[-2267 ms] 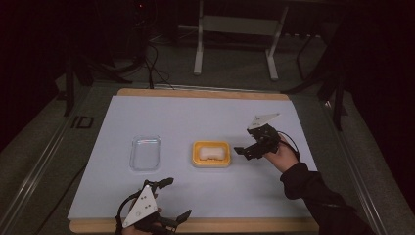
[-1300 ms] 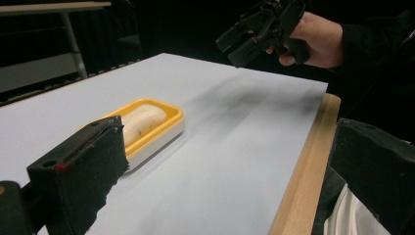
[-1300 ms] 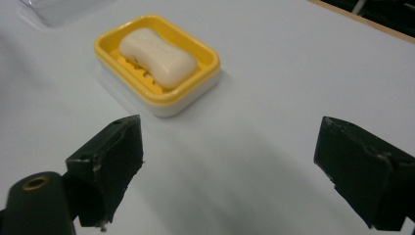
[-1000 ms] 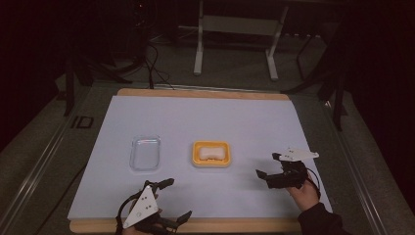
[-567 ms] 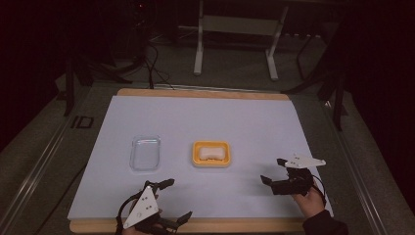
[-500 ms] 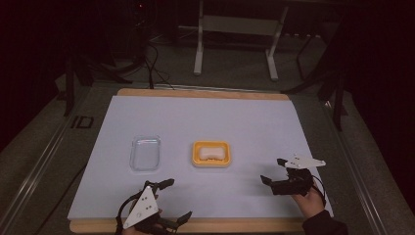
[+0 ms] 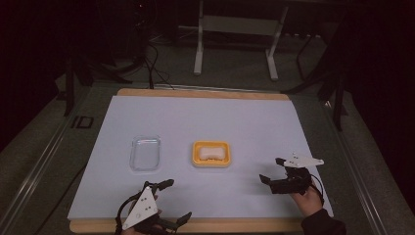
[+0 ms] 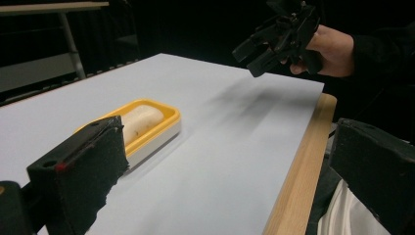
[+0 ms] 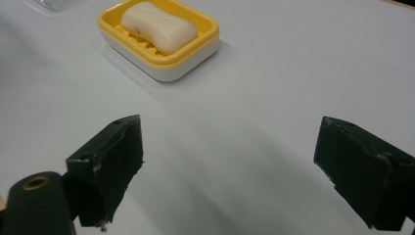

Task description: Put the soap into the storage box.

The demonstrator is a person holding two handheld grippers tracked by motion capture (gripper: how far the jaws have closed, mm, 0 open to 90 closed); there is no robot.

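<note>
Right gripper view: jaws of right gripper [image 9: 230,171] wide apart, empty, facing pale oval soap bar [image 9: 158,26] in yellow plastic dish [image 9: 205,36] mid-tabletop. Left gripper [image 7: 169,200] agape at near edge. Risk: slick soap squirting from pinch, dish skidding.
</note>
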